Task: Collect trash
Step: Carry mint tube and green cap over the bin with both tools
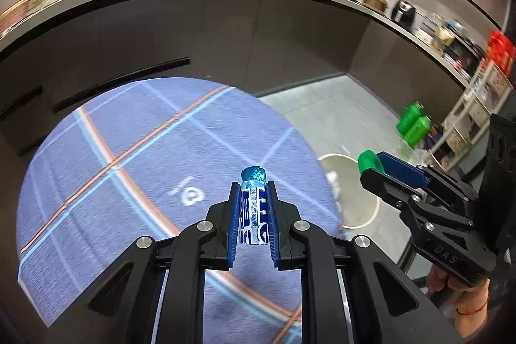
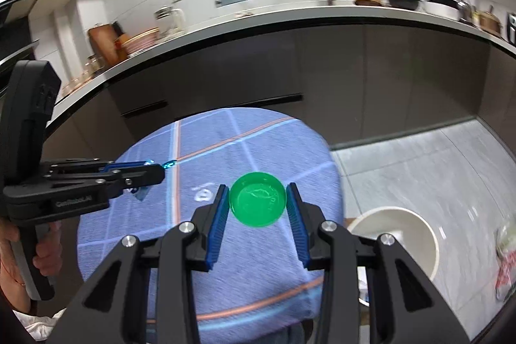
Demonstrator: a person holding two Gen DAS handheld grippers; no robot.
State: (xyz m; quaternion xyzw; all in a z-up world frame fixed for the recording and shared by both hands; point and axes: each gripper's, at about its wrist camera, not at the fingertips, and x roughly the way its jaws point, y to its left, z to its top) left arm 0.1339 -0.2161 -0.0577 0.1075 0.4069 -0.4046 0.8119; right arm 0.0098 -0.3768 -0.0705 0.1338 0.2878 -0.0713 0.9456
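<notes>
**Two tongs, two scraps, one bin**

I held two black tongs, one in each hand, each with two fingers lined in ribbed blue pads. My left tongs were clenched on a single crumpled wrapper, a flattened blue-and-white foil tube with printed lettering and a shiny twisted blue end poking out past the tips. My right tongs gripped one green cap, a round, smooth, translucent plastic disc with faint raised marks on its face, pinched by its rim between the two pads.

Both scraps hung in the air over one round table covered in a woven blue cloth crossed by pale blue and orange stripes, with a small white emblem stitched on it. The cloth lay flat on top and draped over the edge.

Beside the table, down on the grey tiled floor, stood one round white bin, smooth-walled and open-topped, with something pale inside that I could not make out. In the left view, my right tongs with the cap were just above its rim.

Two green ribbed plastic bottles stood on the floor farther off, near a shelf rack. A long pale countertop curved behind, crowded with pots and jars, too blurred to count.
</notes>
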